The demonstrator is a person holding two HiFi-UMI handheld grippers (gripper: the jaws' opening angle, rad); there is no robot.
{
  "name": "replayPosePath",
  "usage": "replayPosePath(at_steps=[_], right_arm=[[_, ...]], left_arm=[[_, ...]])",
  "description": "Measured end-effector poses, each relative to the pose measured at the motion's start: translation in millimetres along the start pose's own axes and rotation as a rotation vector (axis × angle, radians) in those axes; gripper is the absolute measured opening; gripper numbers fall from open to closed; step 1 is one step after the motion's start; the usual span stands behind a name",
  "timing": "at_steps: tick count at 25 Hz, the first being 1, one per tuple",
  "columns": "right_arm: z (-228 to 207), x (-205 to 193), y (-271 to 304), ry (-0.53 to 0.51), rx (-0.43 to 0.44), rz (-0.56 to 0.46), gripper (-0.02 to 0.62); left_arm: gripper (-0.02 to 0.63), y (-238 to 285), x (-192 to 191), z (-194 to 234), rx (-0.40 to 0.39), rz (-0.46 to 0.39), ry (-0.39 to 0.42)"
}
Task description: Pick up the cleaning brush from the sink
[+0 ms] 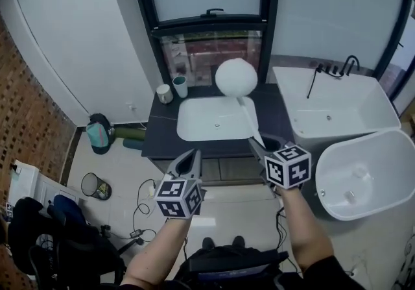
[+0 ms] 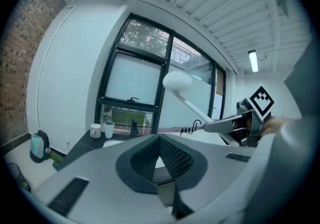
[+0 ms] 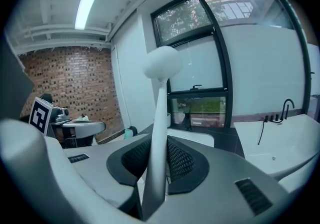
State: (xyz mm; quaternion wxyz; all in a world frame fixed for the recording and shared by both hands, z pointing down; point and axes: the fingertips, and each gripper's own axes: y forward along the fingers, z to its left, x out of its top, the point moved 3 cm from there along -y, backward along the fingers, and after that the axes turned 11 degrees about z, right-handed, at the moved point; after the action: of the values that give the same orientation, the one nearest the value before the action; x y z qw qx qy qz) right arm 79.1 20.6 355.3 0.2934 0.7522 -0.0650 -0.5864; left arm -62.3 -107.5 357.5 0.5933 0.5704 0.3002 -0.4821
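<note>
The cleaning brush (image 1: 237,77) has a round white head and a long white handle. It hangs in the air above the white sink (image 1: 189,112), its handle slanting down into my right gripper (image 1: 257,146), which is shut on the handle's lower end. In the right gripper view the handle (image 3: 159,138) rises from between the jaws up to the brush head (image 3: 162,62). My left gripper (image 1: 193,154) is held up to the left of the right one, shut, with nothing in it (image 2: 160,140). The left gripper view shows the brush head (image 2: 177,81) and the right gripper (image 2: 235,124) from the side.
Two cups (image 1: 172,89) stand on the dark counter (image 1: 162,139) left of the sink. A white bathtub (image 1: 337,113) with a black tap and a white basin (image 1: 369,172) are on the right. On the floor at left lie a teal bag (image 1: 98,133) and a wire bin (image 1: 96,186).
</note>
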Motion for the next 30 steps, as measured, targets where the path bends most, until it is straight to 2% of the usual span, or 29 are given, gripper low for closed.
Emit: replayPosePath(at_steps=[8, 14, 20, 30], right_arm=[[52, 11, -37, -0.022, -0.082, -0.191, 0.055], [78, 1, -49, -0.002, -0.131, -0.363, 0.055], [92, -11, -67, -0.036, -0.182, -0.403, 0.055], [71, -27, -72, -0.040, -0.218, -0.399, 0.054]], left_arm=[[0.002, -51, 14, 21, 0.010, -0.060, 0.020], [0.002, -77, 14, 28, 0.002, -0.083, 0.043], [0.002, -87, 4, 27, -0.005, -0.065, 0.037], [0.002, -70, -13, 17, 0.010, -0.043, 0.023]])
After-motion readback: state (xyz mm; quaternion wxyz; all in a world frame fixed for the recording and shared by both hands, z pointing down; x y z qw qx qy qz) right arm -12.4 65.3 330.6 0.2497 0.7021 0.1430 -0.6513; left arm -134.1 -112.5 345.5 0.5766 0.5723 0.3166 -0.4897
